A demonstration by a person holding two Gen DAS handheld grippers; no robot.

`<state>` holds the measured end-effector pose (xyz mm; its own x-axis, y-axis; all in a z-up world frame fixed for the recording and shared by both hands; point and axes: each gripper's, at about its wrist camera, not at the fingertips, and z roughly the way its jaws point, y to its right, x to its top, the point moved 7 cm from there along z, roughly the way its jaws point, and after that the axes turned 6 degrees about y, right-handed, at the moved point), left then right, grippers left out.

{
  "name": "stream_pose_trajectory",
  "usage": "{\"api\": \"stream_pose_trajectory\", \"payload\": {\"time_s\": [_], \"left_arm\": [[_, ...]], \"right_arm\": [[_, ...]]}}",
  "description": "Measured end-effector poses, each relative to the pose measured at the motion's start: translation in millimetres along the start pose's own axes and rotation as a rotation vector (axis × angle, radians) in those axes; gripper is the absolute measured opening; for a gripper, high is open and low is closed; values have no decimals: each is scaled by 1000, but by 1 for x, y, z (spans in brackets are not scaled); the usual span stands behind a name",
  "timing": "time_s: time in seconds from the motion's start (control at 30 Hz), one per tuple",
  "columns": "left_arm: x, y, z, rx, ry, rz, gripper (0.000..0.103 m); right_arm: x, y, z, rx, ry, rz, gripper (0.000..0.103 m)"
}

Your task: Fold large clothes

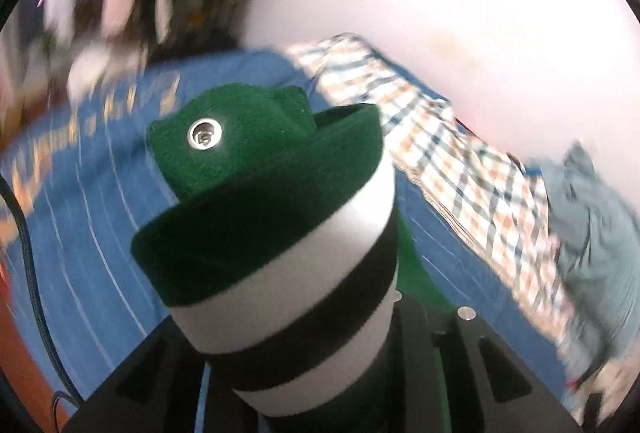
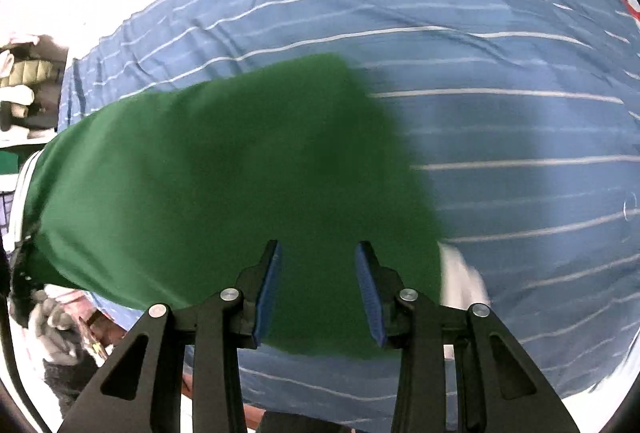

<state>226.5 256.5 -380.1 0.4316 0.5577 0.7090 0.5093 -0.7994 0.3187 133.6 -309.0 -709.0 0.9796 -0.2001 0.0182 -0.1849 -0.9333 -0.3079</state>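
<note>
Up close, left wrist view: green garment with white and black bands (image 1: 272, 233) is draping over left gripper (image 1: 256, 169), hiding its fingers; grip state impossible to tell. Blue white-striped cloth (image 1: 92, 225) is lying beneath; checked plaid shirt (image 1: 460, 173) is lying ahead and right, grey garment (image 1: 592, 233) beyond it.

Right wrist view: right gripper (image 2: 318, 285) is standing released, blue pads (image 2: 268, 293) apart, nothing between. Same green garment (image 2: 224, 169) is spreading ahead-left over blue striped cloth (image 2: 500, 113).
</note>
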Motion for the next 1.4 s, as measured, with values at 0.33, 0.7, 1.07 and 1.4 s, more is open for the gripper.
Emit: {"api": "stream_pose_trajectory", "payload": {"time_s": [0.33, 0.7, 1.07, 1.4], "left_arm": [[-90, 226, -78, -320, -80, 434, 18], [-369, 354, -88, -507, -487, 694, 17], [-363, 341, -94, -358, -576, 893, 23], [-316, 337, -136, -385, -657, 729, 91]], "right_arm": [[-40, 71, -11, 28, 50, 183, 40], [-89, 202, -35, -83, 45, 351, 40], [-73, 193, -57, 34, 19, 215, 69], [-39, 191, -89, 140, 75, 174, 71]]}}
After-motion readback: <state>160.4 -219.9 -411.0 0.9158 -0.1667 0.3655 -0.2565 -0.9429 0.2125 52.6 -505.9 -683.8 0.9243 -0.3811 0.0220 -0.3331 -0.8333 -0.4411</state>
